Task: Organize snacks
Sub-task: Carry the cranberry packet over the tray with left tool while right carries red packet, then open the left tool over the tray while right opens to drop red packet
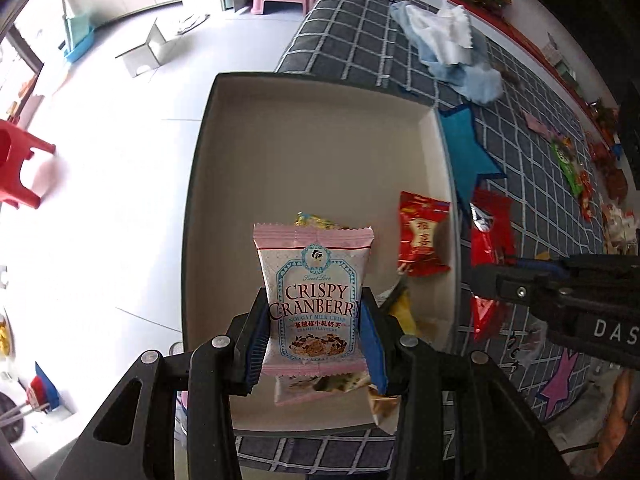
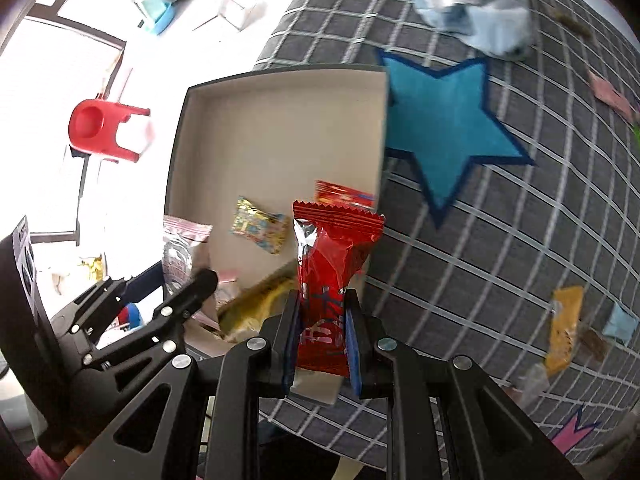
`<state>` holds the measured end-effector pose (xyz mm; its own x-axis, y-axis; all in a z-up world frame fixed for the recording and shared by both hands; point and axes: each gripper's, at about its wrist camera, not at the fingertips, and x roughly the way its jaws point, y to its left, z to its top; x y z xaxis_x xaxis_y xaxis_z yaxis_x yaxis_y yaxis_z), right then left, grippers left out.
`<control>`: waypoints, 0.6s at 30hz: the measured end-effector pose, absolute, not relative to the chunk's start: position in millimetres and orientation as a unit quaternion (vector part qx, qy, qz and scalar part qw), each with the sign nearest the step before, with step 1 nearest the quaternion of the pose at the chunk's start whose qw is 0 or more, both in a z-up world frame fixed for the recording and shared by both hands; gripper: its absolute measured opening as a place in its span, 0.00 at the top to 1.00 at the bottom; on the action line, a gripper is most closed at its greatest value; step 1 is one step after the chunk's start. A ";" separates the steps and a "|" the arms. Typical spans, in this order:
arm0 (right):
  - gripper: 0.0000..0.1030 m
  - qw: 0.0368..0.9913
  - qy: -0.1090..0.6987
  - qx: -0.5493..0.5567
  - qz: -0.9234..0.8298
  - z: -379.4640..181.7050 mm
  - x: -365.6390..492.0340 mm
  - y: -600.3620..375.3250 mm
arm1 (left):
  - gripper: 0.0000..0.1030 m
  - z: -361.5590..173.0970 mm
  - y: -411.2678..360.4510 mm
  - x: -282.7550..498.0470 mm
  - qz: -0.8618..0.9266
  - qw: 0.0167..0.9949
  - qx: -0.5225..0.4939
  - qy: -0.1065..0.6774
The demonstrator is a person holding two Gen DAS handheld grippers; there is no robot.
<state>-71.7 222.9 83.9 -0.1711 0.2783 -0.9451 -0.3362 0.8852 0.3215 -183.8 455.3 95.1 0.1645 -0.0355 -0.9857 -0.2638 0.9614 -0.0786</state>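
A: What is held by the left gripper [image 1: 314, 344]?
B: A pink cranberry packet [image 1: 315, 296] is clamped upright between its fingers, above the box [image 1: 320, 152].
A: And the right gripper [image 2: 322, 342]?
B: A red packet [image 2: 330, 280] is pinched there, at the box's [image 2: 276, 128] near corner. A red sachet [image 1: 422, 236] and a yellow sweet [image 2: 260, 230] are seen inside.
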 end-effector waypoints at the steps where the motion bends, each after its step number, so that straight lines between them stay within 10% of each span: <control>1: 0.79 0.641 0.729 -0.022 0.241 81.4 -70.7 228.9 | 0.56 93.7 456.6 -184.8 0.077 0.753 -0.118 0.643; 11: 0.79 0.631 0.735 -0.048 0.243 69.0 -61.7 266.1 | 0.54 85.6 460.7 -191.1 0.084 0.743 -0.117 0.654; 15: 0.79 0.625 0.741 -0.058 0.238 62.1 -58.5 272.7 | 0.27 84.3 456.7 -190.5 0.088 0.743 -0.108 0.655; 18: 0.45 0.625 0.741 -0.062 0.238 60.7 -58.7 275.3 | 0.23 85.1 454.3 -190.0 0.088 0.744 -0.103 0.655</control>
